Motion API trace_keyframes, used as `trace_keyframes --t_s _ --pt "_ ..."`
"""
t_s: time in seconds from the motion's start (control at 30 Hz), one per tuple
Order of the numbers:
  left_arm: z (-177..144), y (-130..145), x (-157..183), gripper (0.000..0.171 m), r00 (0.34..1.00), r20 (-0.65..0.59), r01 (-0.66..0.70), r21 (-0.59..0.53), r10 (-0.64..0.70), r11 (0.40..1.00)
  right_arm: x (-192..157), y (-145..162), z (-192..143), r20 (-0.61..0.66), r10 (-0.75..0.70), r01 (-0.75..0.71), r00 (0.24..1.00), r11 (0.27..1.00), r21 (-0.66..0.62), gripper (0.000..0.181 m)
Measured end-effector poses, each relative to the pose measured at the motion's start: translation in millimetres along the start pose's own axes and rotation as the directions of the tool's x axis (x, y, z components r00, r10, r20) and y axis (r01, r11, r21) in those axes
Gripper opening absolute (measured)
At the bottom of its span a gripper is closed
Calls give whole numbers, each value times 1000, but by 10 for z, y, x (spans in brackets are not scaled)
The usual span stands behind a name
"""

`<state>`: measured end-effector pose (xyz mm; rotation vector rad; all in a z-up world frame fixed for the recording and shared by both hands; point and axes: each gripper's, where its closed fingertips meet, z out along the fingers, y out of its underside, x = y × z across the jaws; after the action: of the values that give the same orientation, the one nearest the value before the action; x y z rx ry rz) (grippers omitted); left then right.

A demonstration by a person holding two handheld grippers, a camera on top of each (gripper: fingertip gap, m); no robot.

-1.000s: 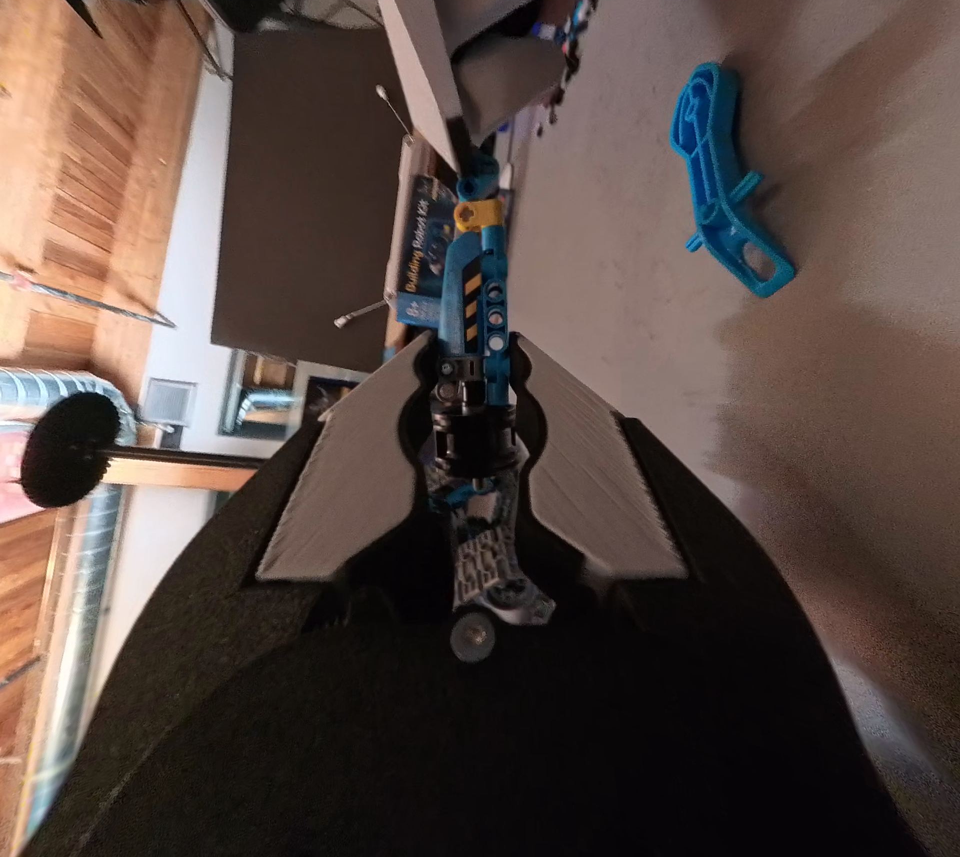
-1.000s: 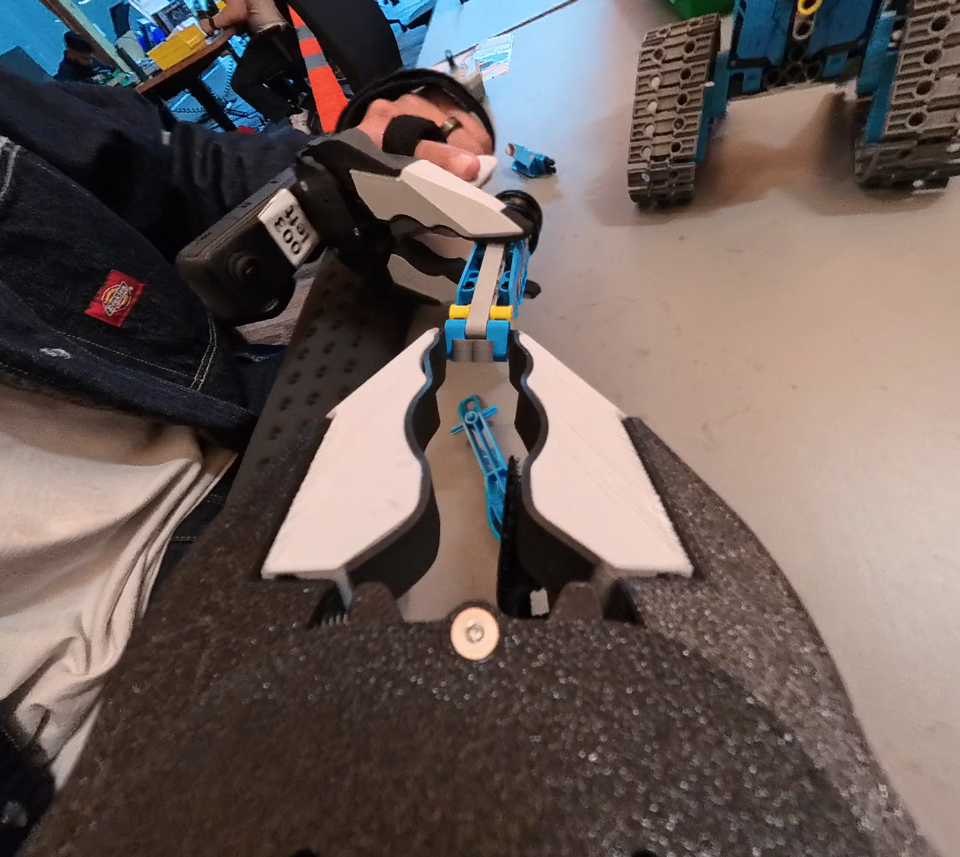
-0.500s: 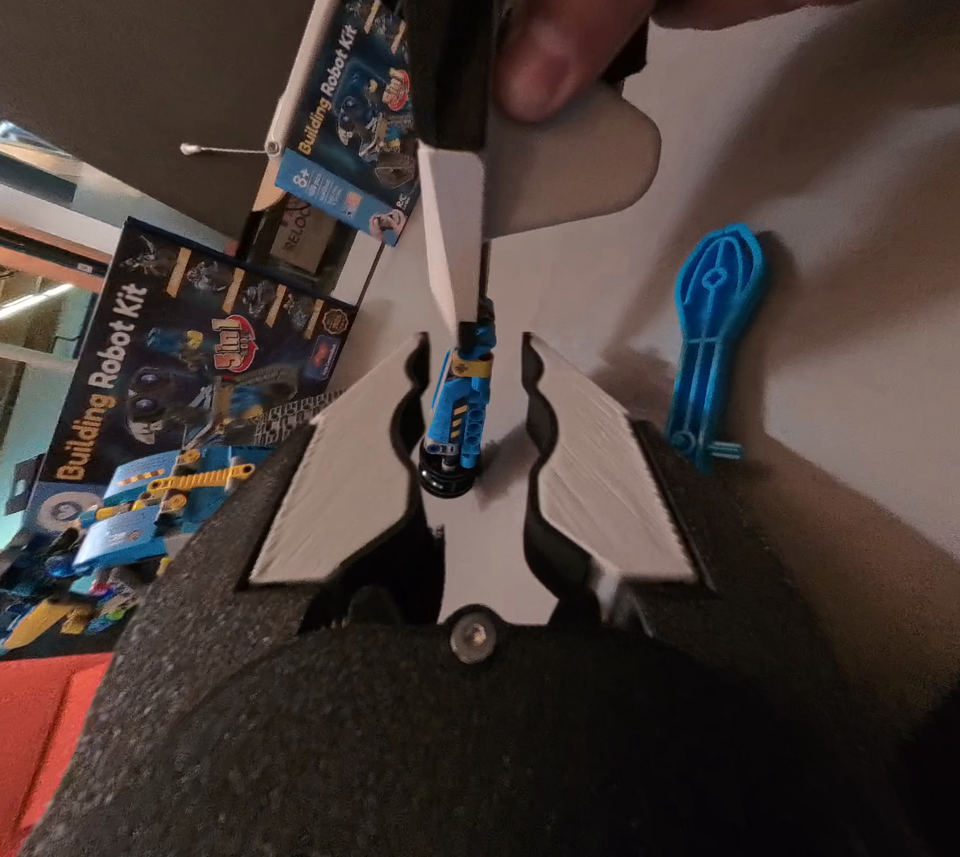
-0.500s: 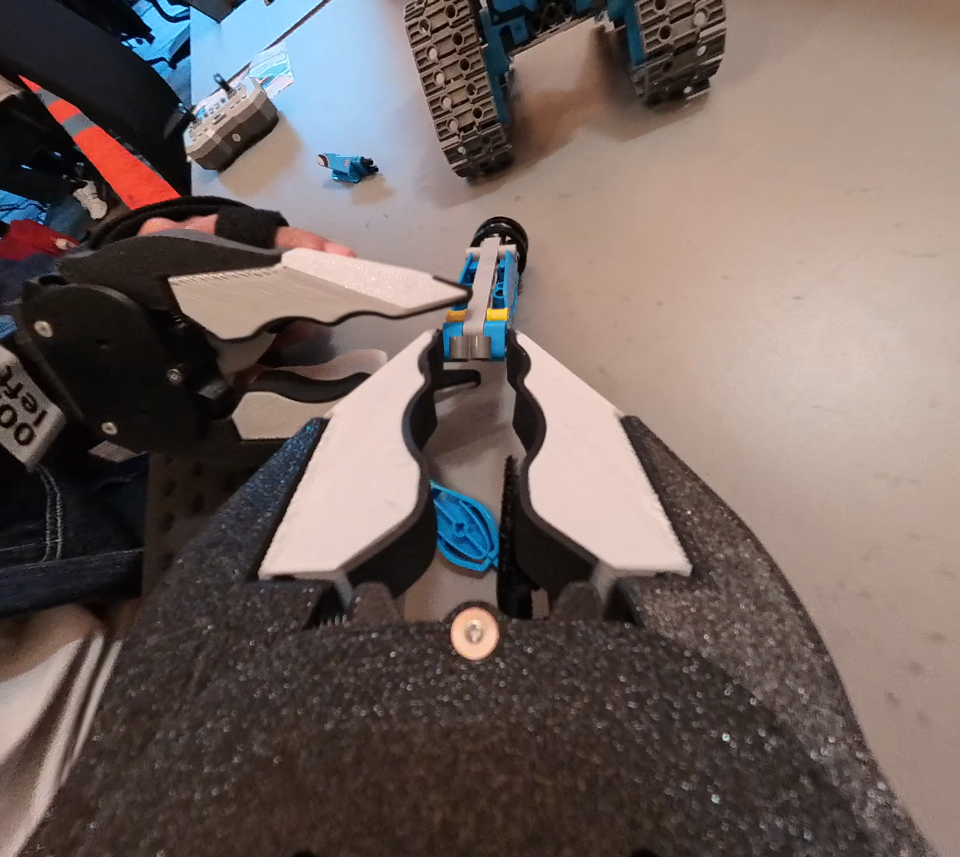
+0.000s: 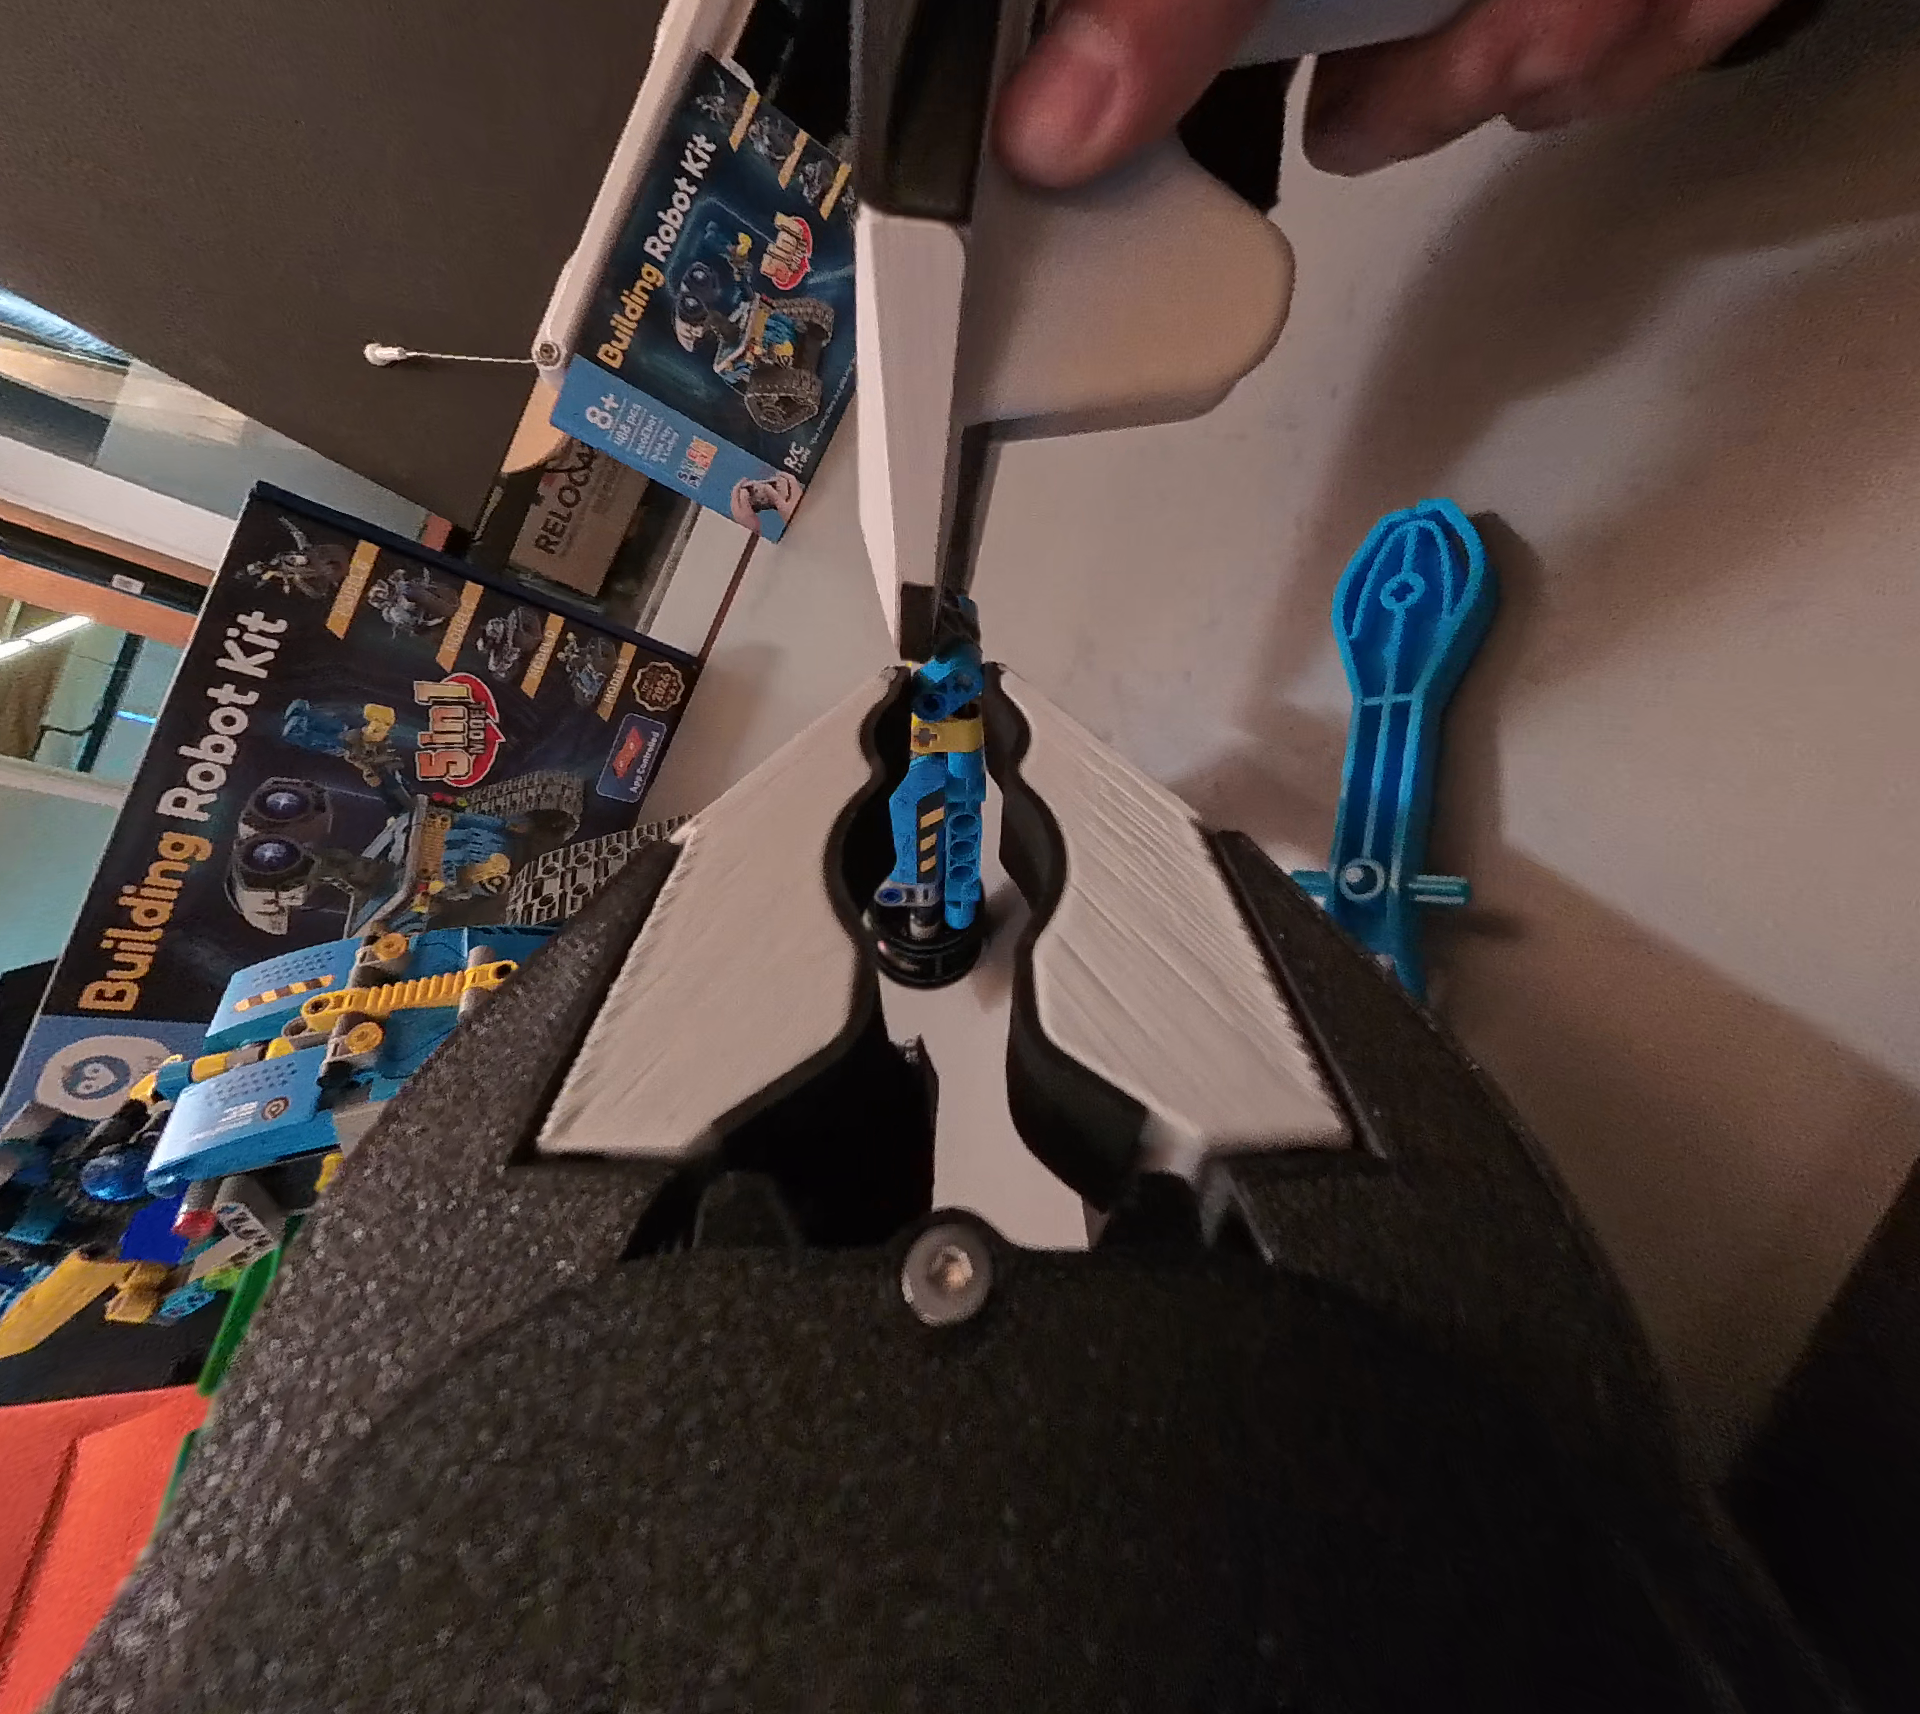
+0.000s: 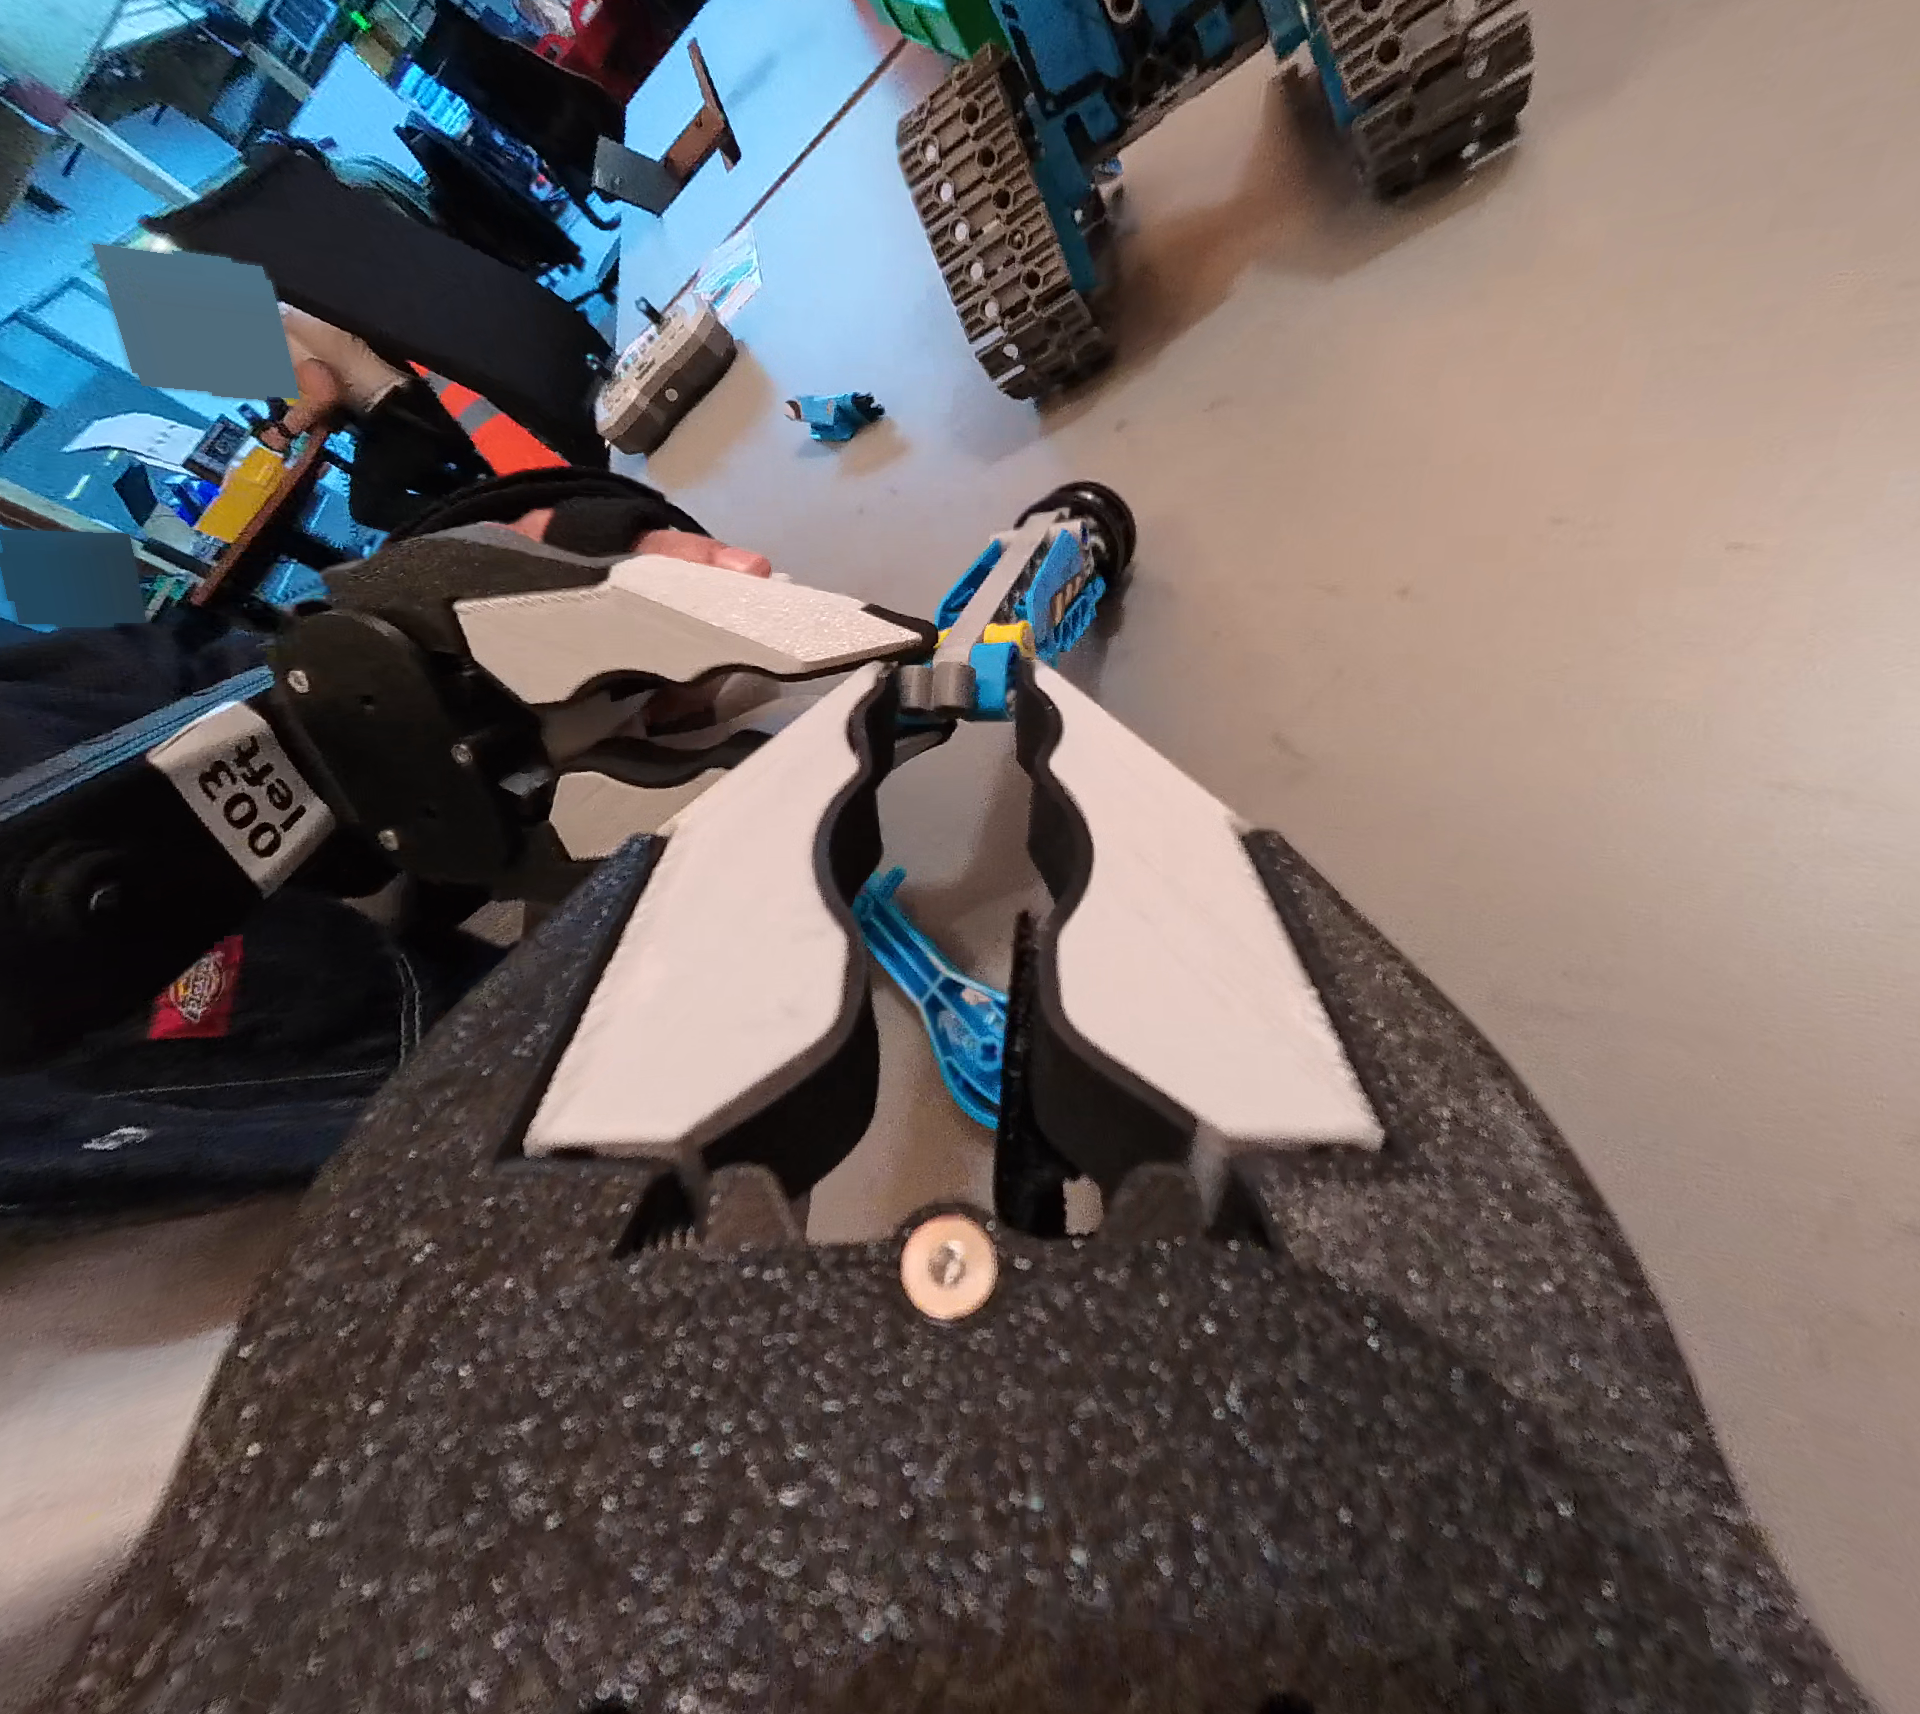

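My right gripper [image 6: 951,688] has its jaws pinching the grey-and-yellow end of a small blue brick assembly [image 6: 1023,599], whose black wheel end points away over the grey table [image 6: 1558,625]. My left gripper [image 5: 940,677] comes in from the side, jaws narrowed around the same assembly near its blue tip; in its own view the tips look pressed against the piece, though I cannot be certain they grip it.

My worry: both grippers hold one short, pinned-together piece at nearly the same spot. If they pull or twist against each other, a pin could pop and the assembly come apart, or it could slip from the right jaws and drop to the table. The left fingertip [image 6: 883,625] also sits just beside the right tips, so they could knock together.

By count: one held assembly; one flat blue tool [image 5: 1392,729] lying on the table beneath the right gripper; one tracked blue vehicle [image 6: 1195,54]; one small blue loose part [image 6: 831,414]; one grey controller box [image 6: 665,376]; two printed kit boxes [image 5: 343,781].
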<state>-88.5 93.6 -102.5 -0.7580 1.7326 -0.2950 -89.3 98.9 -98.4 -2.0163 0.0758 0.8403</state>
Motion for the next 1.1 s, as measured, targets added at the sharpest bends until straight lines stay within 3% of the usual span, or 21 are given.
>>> trace_keyframes --t_s 0.23,0.53,0.63,0.73,0.83,0.9,0.93,1.03,1.1 --pt "22 71 55 12 996 6 -93 -59 93 994 55 57 31 -141 -170 161 975 984 -75 18" --pt "-16 25 18 10 974 82 -206 -53 210 977 -3 12 -2 -168 -239 230 956 971 -69 13" --pt "-48 -28 -27 10 977 103 -187 -22 188 982 -59 -49 -36 -133 -234 233 963 972 -24 13" --pt "-117 -96 -117 9 980 137 -150 17 147 988 -184 -157 -127 -101 -356 360 929 933 21 12" --pt "-283 -203 -381 9 988 136 52 149 -73 987 -280 -374 -358 -127 -466 481 876 866 141 14" --pt "-410 -304 -525 9 947 -17 313 280 -322 907 -403 -467 -472 -73 -486 489 871 841 230 19" --pt "-471 -351 -585 9 883 -141 468 324 -447 822 -474 -498 -501 -32 -494 483 869 831 276 21" --pt "-614 -425 -724 9 599 -499 799 315 -626 513 -683 -491 -484 99 -516 454 851 818 354 35" --pt "-635 -412 -742 9 418 -646 903 221 -639 367 -804 -489 -470 158 -528 440 835 811 386 31"
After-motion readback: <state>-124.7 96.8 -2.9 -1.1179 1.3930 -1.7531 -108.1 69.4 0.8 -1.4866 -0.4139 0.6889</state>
